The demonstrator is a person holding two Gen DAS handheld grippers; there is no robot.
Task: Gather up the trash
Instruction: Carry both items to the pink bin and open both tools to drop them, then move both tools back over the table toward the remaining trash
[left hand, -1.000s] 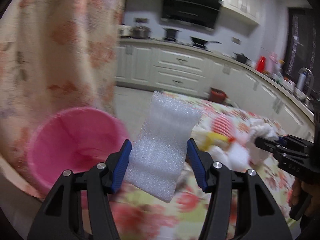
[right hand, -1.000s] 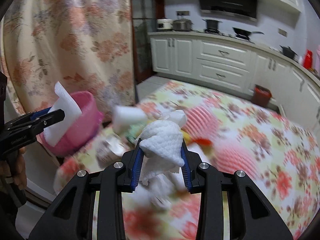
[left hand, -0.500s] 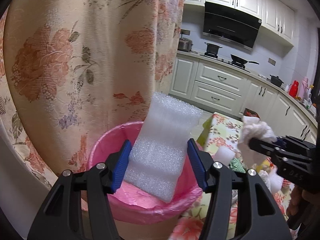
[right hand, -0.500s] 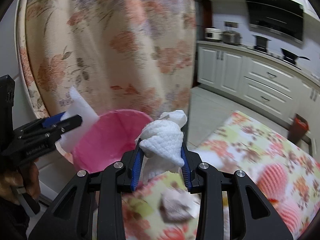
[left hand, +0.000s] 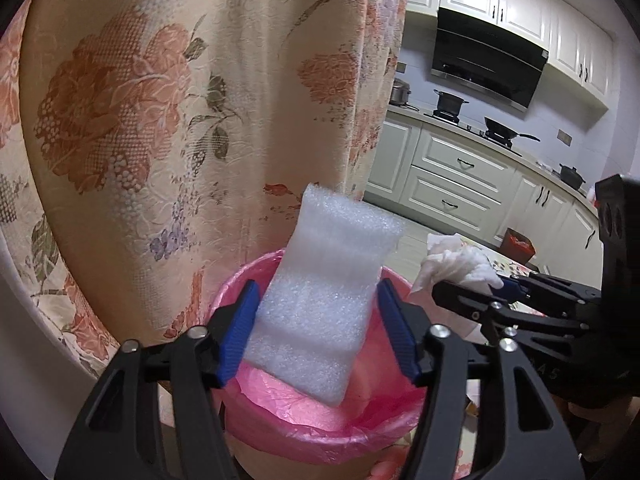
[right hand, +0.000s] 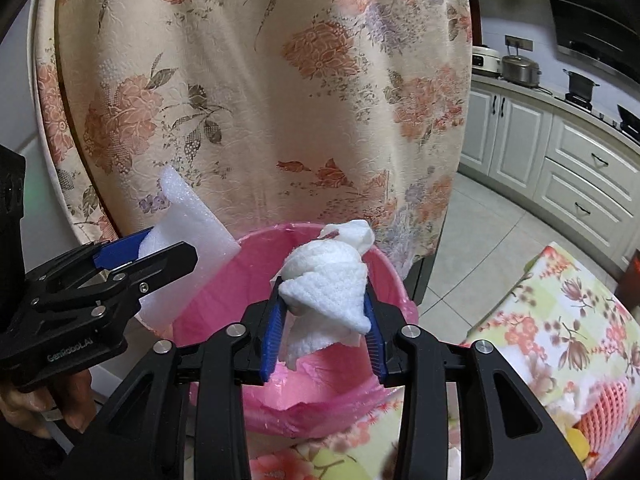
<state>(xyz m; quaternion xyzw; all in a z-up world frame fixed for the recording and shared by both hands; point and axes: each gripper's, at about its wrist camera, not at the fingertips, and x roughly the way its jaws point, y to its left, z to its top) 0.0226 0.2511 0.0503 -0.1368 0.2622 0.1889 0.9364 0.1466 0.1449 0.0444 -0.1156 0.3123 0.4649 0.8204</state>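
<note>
A pink bin (left hand: 280,432) lined with a pink bag stands against a flowered curtain. My left gripper (left hand: 318,308) hangs over its mouth with a white foam sheet (left hand: 320,280) upright between the blue pads. The jaws are opening, and the foam still touches both pads. Over the same bin (right hand: 240,280), my right gripper (right hand: 322,304) carries a crumpled white tissue wad (right hand: 328,280). Its jaws are opening too, with the wad still caught between the fingertips. Each gripper shows in the other's view: the left gripper (right hand: 160,252) with the foam (right hand: 192,216), the right gripper (left hand: 480,288) with the tissue (left hand: 456,260).
The flowered curtain (left hand: 160,120) hangs close behind the bin. A table with a floral cloth (right hand: 560,320) lies to the right, with more litter on it. Kitchen cabinets (left hand: 460,184) and a small red bin (left hand: 518,242) stand farther back. A hand (right hand: 40,408) holds the left gripper.
Both grippers have swung left from over the table to above the pink bin, bringing foam and tissue along. Their jaws stand slightly wider than before.
</note>
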